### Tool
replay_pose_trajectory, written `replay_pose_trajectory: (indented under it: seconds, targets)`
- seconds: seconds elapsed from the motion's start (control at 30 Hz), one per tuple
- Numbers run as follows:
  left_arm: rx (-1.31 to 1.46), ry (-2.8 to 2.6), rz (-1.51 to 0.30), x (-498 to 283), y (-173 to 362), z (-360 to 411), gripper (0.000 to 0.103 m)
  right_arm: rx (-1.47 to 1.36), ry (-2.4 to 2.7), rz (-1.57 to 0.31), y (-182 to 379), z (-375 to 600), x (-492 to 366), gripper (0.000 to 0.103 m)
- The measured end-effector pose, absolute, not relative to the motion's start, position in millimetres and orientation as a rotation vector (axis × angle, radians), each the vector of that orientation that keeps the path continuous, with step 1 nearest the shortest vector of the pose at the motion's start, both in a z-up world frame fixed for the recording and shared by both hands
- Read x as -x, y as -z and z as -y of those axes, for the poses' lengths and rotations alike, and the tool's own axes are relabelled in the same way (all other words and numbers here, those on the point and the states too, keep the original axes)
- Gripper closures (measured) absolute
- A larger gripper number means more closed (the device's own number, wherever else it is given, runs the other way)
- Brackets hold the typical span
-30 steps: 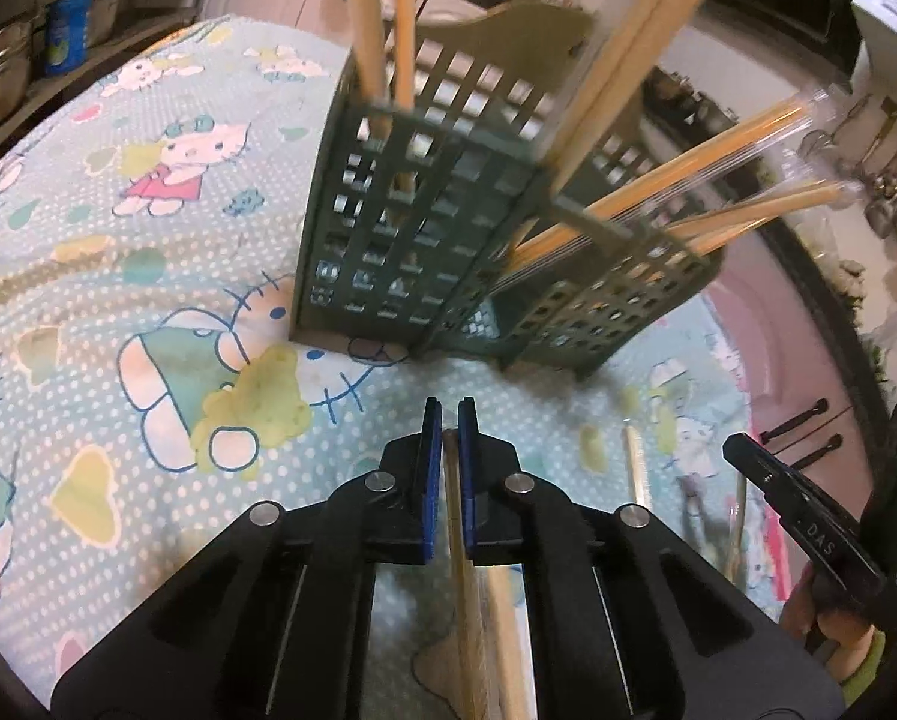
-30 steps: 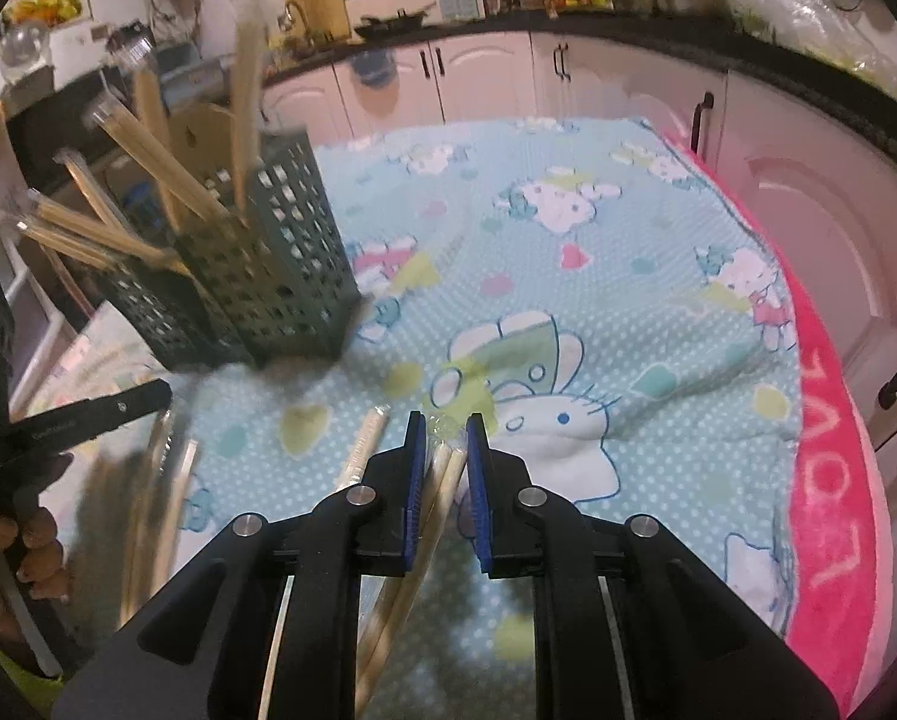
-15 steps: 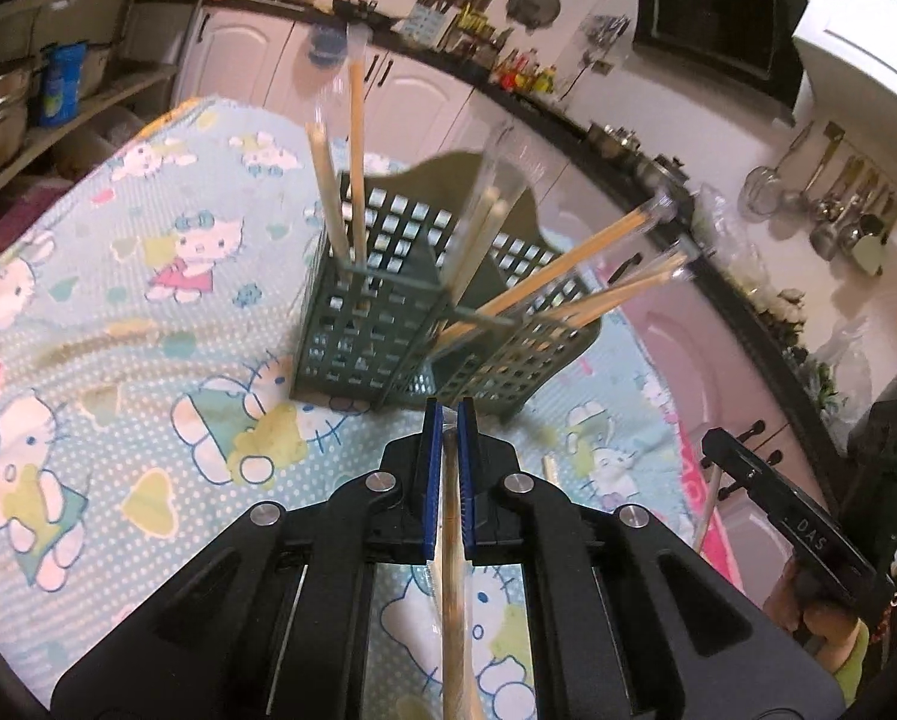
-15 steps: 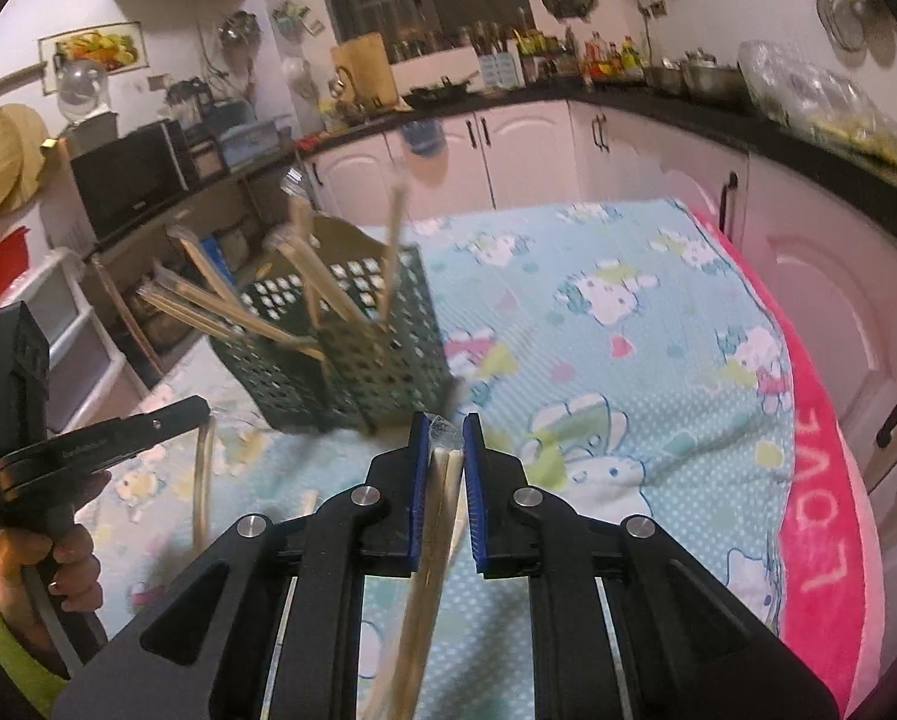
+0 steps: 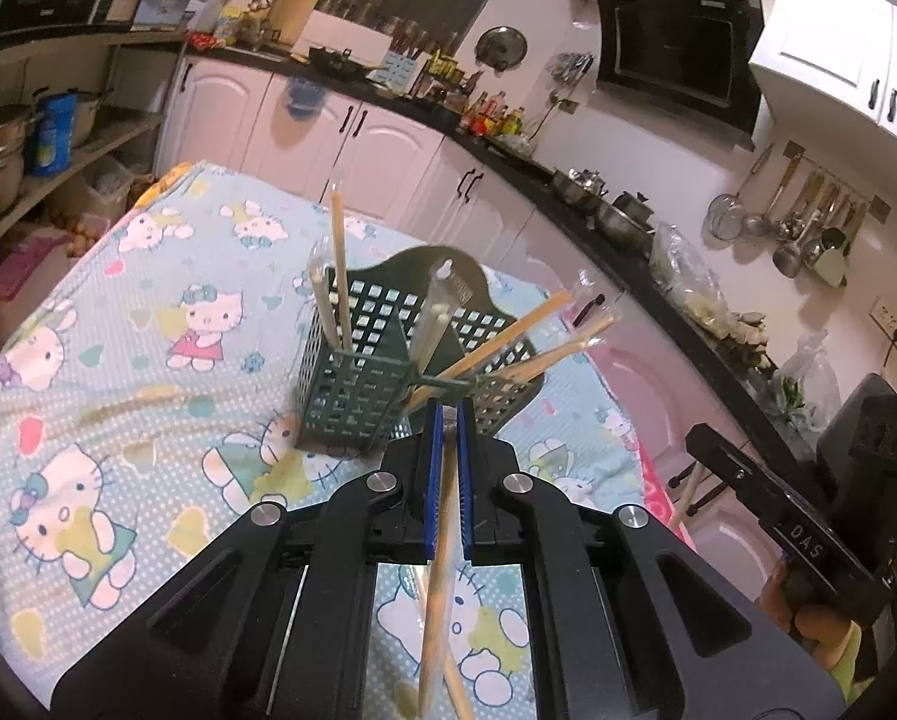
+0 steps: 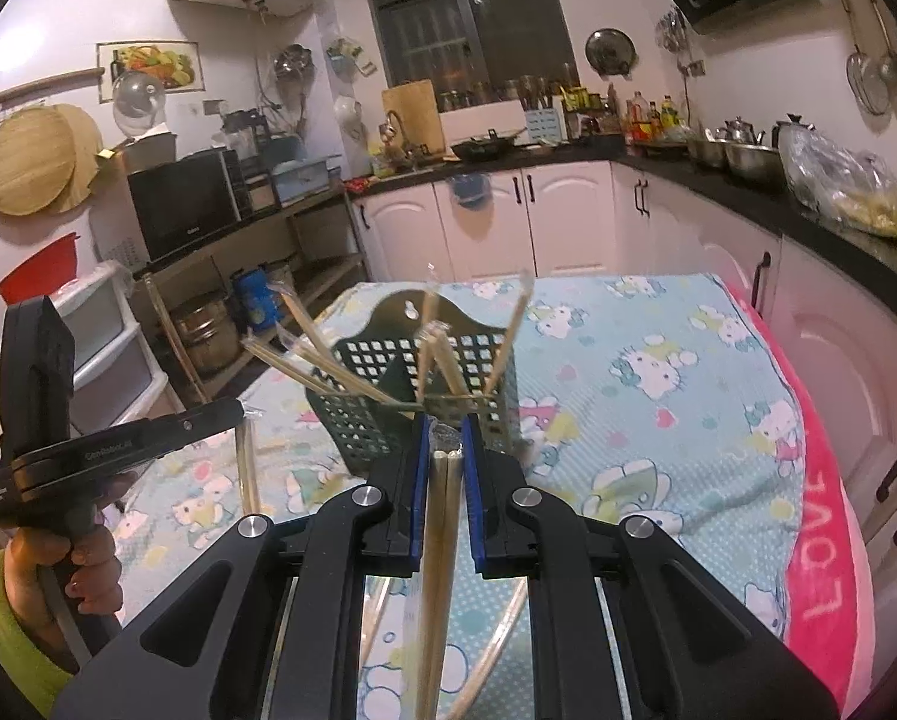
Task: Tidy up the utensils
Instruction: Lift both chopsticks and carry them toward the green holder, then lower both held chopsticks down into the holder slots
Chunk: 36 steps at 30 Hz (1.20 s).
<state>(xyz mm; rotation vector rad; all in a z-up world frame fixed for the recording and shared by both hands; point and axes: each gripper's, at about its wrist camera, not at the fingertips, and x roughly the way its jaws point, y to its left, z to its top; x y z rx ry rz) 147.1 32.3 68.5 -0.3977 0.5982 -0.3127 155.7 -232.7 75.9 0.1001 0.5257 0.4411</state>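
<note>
Left gripper (image 5: 447, 420): jaws were pressed nearly together, pinching one wrapped chopstick pair (image 5: 439, 546) that ran back from between the blue pads toward the camera.
Right gripper (image 6: 446, 435): jaws were drawn close, pinching a second wrapped pair of chopsticks (image 6: 439, 540) whose clear wrapper end stuck out just past the pads.
Utensil holder (image 5: 352, 396): a dark green lattice caddy stood upright on the table just ahead of the left jaws; in the right wrist view the same caddy (image 6: 382, 420) stood directly ahead of the right jaws.
Holder contents: several wrapped chopsticks (image 5: 337, 276) stood in it, some upright ahead-left of the left jaws, others leaning out to the right.
Tablecloth (image 5: 118, 396): a light blue cartoon-cat print lay below both sets of jaws.
Left view only: the right gripper's body (image 5: 766, 516) appeared right of the jaws, along with a black range hood (image 5: 676, 54) and hanging ladles (image 5: 808, 228).
Right view only: the left gripper (image 6: 118, 444) and the hand (image 6: 70, 576) gripping its handle appeared left of the jaws, a chopstick (image 6: 247, 468) hanging below it; a pink cloth edge (image 6: 826, 540) lay to the right, a microwave (image 6: 184, 204) far left.
</note>
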Motion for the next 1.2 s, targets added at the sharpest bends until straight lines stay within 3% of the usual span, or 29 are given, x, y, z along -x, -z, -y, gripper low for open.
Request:
replay_pose_trajectory:
  seconds: [1.2]
  targets:
    - [0.276, 0.403, -0.389, -158, -167, -16, 0.103, -0.087, -0.451, -0.338, -157, 207, -173, 0.092]
